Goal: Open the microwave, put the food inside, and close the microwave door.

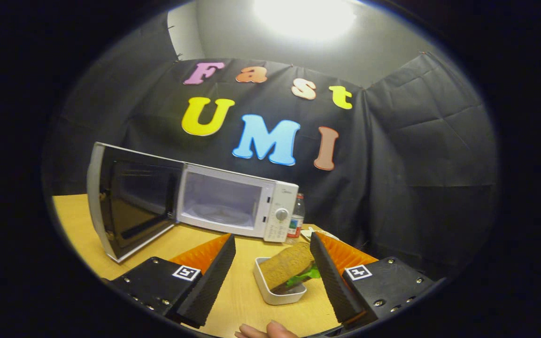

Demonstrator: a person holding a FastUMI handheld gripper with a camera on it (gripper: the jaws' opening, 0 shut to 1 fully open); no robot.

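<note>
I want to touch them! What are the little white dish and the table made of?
The dish under the sandwich looks like smooth white plastic, maybe ceramic: thin rim, soft even shine. The table looks like pale wood or a wood-look board, matte, with faint grain lines. The gripper is open, with the dish lying between its fingers, nearer one of them.
</note>
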